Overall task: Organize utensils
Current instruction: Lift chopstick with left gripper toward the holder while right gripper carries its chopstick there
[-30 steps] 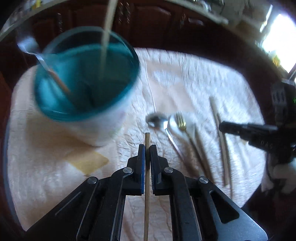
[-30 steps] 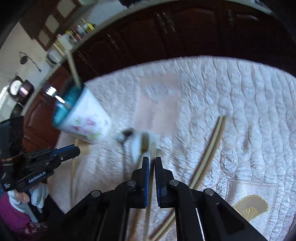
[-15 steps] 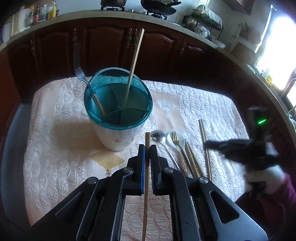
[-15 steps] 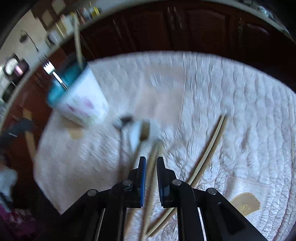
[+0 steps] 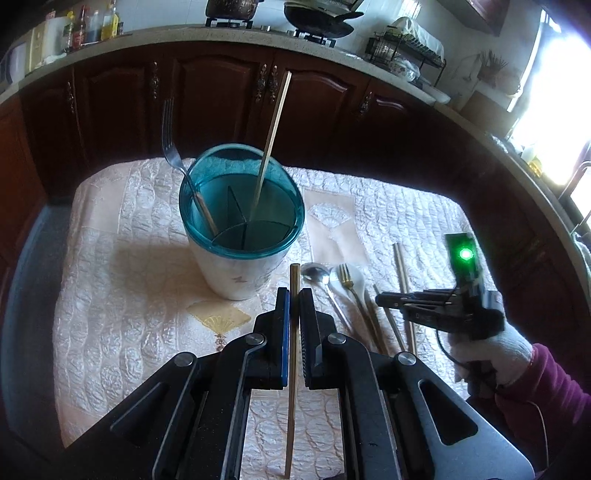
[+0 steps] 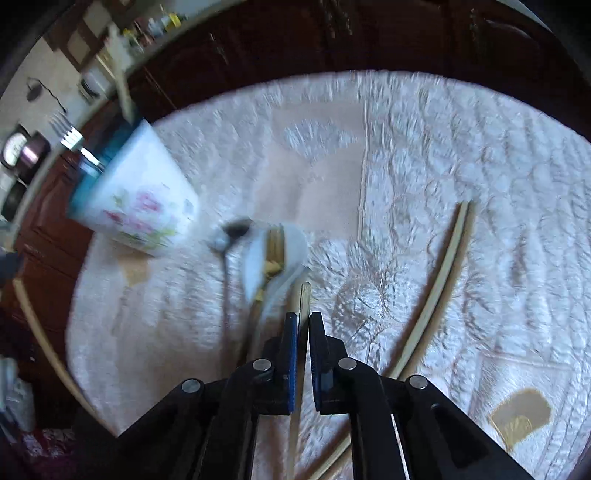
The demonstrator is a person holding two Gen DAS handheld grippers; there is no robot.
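- Left gripper (image 5: 294,295), bottom centre of its view: jaws pressed on a chopstick (image 5: 293,354) that runs up between them.
- Right gripper (image 6: 303,321), bottom centre: jaws closing on a second chopstick (image 6: 304,299) lying on the quilted cloth (image 6: 424,155).
- Mid frame: spoon (image 5: 314,274), gold fork (image 5: 346,277).
- Farther, upper centre: teal-rimmed holder (image 5: 240,229) with a fork (image 5: 170,147) and a chopstick.

Right claw (image 6: 303,325) around chopstick (image 6: 304,299)

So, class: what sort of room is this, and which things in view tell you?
Most likely a home kitchen: a stove with pans on the counter, a dish rack beside it, and dark wooden cabinets beneath.
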